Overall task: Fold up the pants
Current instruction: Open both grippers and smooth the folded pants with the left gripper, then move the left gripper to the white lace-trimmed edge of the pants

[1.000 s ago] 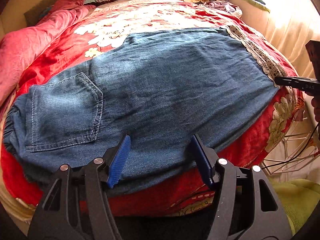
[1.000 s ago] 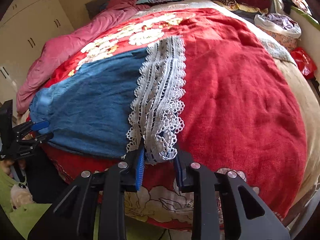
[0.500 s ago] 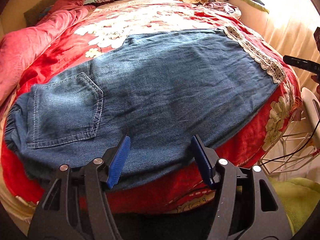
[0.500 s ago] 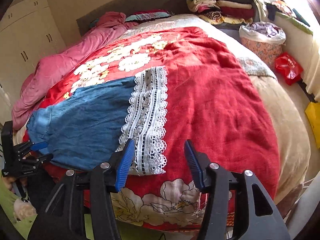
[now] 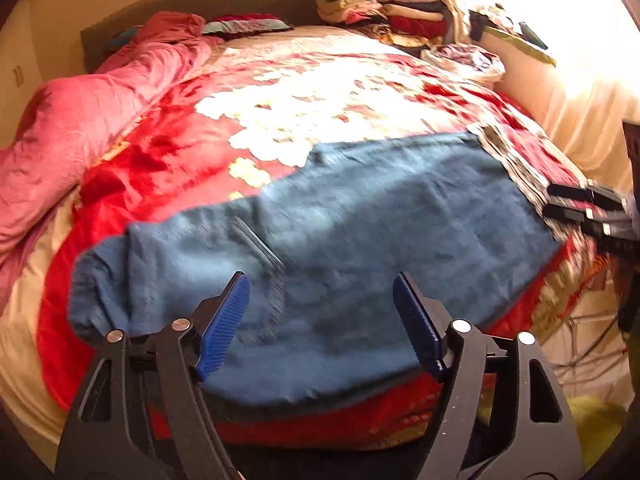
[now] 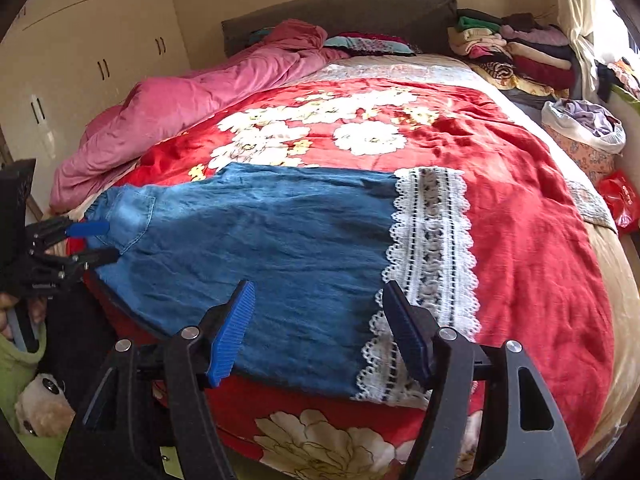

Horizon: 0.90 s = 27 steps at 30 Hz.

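Blue denim pants with a white lace hem lie flat across the near edge of a red floral bedspread. In the left wrist view the pants are blurred, the waist at the left. My left gripper is open and empty, above the near edge of the pants by the waist; it also shows in the right wrist view. My right gripper is open and empty, just above the pants beside the lace hem; it shows at the right edge of the left wrist view.
A pink duvet is bunched along the bed's far left. Stacked folded clothes sit at the head of the bed. A laundry basket and a red bag stand on the right. A wardrobe is at the left.
My right gripper opened, let go of the lace hem and pulled back and up. My left gripper also drew back and up, staying open. The pants now lie flat.
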### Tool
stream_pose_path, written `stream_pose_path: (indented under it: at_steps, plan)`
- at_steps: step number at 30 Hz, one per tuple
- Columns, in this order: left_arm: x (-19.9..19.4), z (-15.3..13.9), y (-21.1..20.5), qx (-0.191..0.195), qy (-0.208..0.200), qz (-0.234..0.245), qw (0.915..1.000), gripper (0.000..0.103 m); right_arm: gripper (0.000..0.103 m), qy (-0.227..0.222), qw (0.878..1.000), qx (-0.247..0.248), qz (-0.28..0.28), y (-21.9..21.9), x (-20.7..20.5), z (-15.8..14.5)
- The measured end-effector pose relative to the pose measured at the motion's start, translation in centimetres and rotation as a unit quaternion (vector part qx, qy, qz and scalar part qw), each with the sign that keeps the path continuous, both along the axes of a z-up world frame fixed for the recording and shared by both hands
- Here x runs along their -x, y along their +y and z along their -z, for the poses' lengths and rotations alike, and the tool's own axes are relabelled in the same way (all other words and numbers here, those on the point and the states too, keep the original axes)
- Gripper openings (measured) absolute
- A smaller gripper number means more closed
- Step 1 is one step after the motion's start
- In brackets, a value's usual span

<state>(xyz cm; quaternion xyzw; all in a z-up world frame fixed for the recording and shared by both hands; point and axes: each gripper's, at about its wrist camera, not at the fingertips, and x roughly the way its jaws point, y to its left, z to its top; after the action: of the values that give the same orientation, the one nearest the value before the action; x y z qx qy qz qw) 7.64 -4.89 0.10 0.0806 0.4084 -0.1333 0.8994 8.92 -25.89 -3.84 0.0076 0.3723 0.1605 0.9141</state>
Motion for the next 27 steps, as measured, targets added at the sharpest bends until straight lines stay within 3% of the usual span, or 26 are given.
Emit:
stream_pose_path:
  at_steps: [7, 15, 20, 27]
  plan:
    - [-4.9, 1.8, 2.5, -0.057, 0.001, -0.067, 0.9961, 0.073, 0.065, 0.015, 0.999, 0.04, -0.013, 2.5, -2.2, 1.9]
    - [-3.9, 4.8, 3.2, -0.056, 0.032, -0.066, 0.9957, 0.074, 0.065, 0.043, 0.997, 0.071, 0.007, 1.5, -1.4, 4.5]
    - [-3.4, 5.2, 4.1, -0.033, 0.046, -0.071, 0.9958, 0.075, 0.065, 0.053, 0.997, 0.054, 0.01, 0.4, -0.8, 4.7]
    - [-3.0, 4.8, 4.0, -0.031, 0.041, -0.074, 0.996, 0.076, 0.065, 0.045, 0.998, 0.025, 0.021, -0.1, -0.3, 3.5]
